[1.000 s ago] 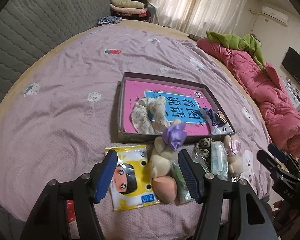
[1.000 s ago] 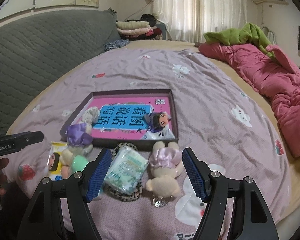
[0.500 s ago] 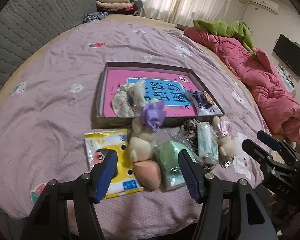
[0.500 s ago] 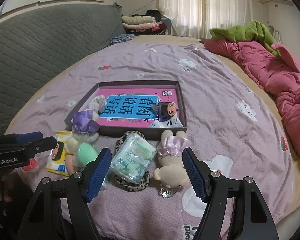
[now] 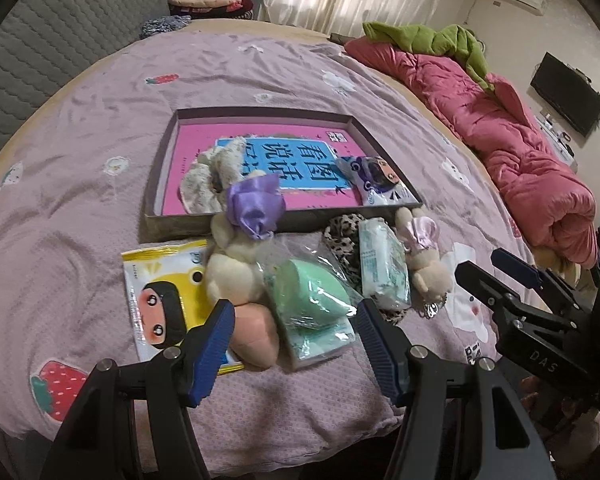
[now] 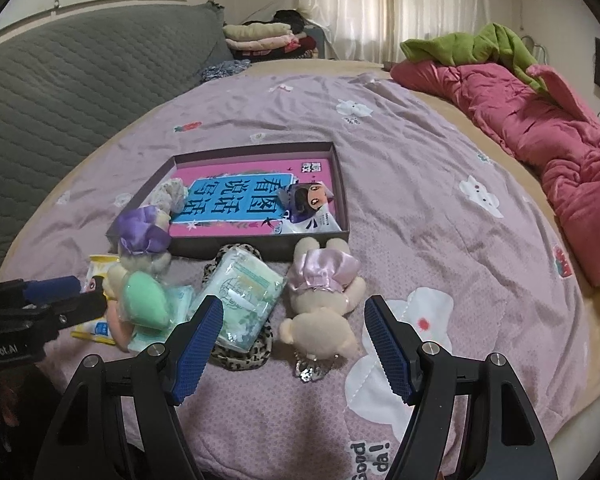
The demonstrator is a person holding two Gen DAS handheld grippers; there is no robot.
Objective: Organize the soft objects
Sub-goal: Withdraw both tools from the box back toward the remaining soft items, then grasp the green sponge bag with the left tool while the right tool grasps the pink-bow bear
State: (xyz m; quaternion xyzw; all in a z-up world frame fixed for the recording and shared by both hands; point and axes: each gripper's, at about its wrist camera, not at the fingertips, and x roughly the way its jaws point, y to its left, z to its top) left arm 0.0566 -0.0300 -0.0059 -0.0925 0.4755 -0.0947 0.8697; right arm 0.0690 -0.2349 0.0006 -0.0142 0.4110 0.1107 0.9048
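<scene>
My left gripper [image 5: 295,318] is open low over the bed's front edge. Between its blue pads lie a peach sponge [image 5: 256,336] and a bagged green sponge [image 5: 312,296], untouched. A plush with a purple bow [image 5: 236,268] and a yellow cartoon packet [image 5: 160,292] lie just beyond. My right gripper [image 6: 294,310] is open over a plush with a pink bow [image 6: 320,300]. Left of that plush, a tissue pack [image 6: 244,292] rests on a leopard scrunchie [image 6: 244,356]. The shallow box [image 6: 340,184] behind them holds a pink book, a floral scrunchie [image 6: 172,194] and a cartoon packet [image 6: 308,204].
A pink quilt [image 6: 540,128] with a green blanket [image 6: 472,46] on it runs along the bed's right side. A grey padded headboard [image 6: 60,92] rises at the left, with folded clothes [image 6: 260,38] at the back. The bed's edge is just under both grippers.
My left gripper slid right and a little lower, from over the yellow packet and purple-bow plush to over the peach and green sponges. The right gripper barely moved.
</scene>
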